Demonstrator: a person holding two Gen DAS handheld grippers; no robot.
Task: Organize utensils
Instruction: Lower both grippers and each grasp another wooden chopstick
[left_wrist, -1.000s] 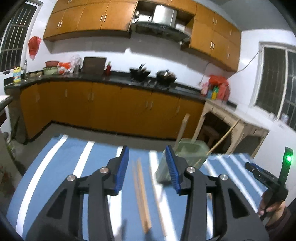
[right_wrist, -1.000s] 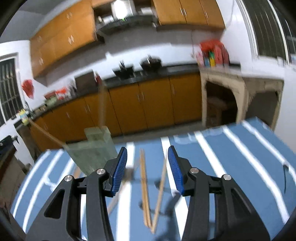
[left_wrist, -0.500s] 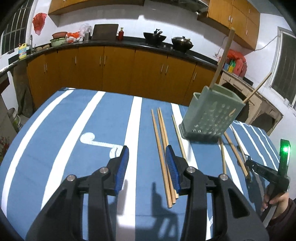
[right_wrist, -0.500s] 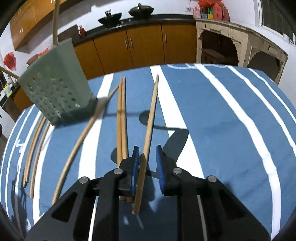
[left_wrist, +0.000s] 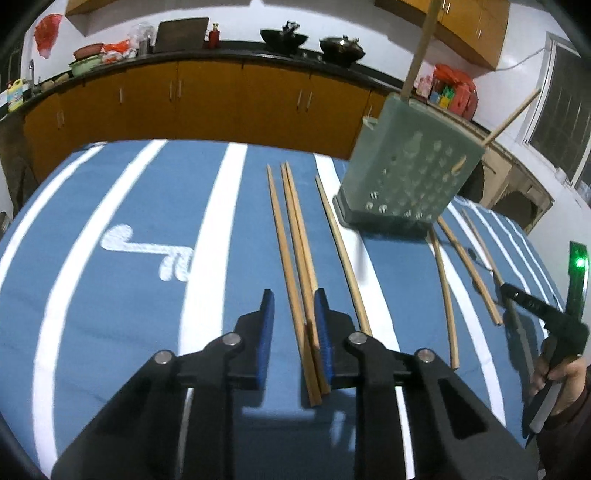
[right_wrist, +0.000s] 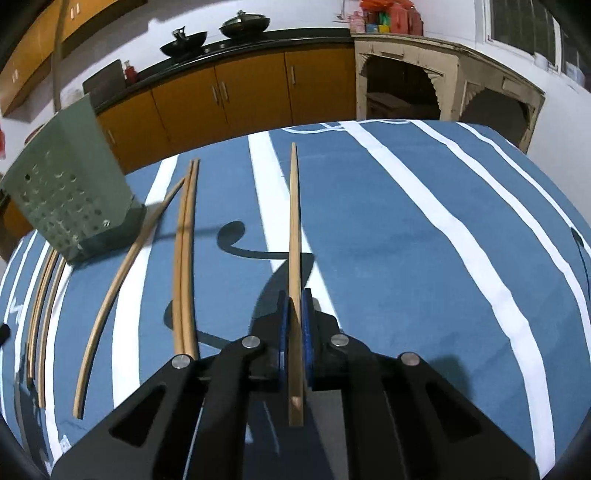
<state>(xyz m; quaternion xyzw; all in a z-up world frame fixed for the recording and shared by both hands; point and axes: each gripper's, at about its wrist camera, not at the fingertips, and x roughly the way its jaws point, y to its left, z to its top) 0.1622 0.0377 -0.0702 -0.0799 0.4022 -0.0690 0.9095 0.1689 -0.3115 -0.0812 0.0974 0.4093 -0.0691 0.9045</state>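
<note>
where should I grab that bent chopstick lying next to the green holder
Grip the curved chopstick near its bare near end, from straight above, jaws across its width. It lies flat on the blue cloth, and its far tip crowds the green holder.

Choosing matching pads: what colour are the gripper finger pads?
Blue pads, clearest in the left wrist view.

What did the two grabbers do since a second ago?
Both came down to the striped cloth. The right hand-held gripper shut on one chopstick. The left hand-held gripper is closing around a chopstick pair. The green utensil basket stayed put.
</note>
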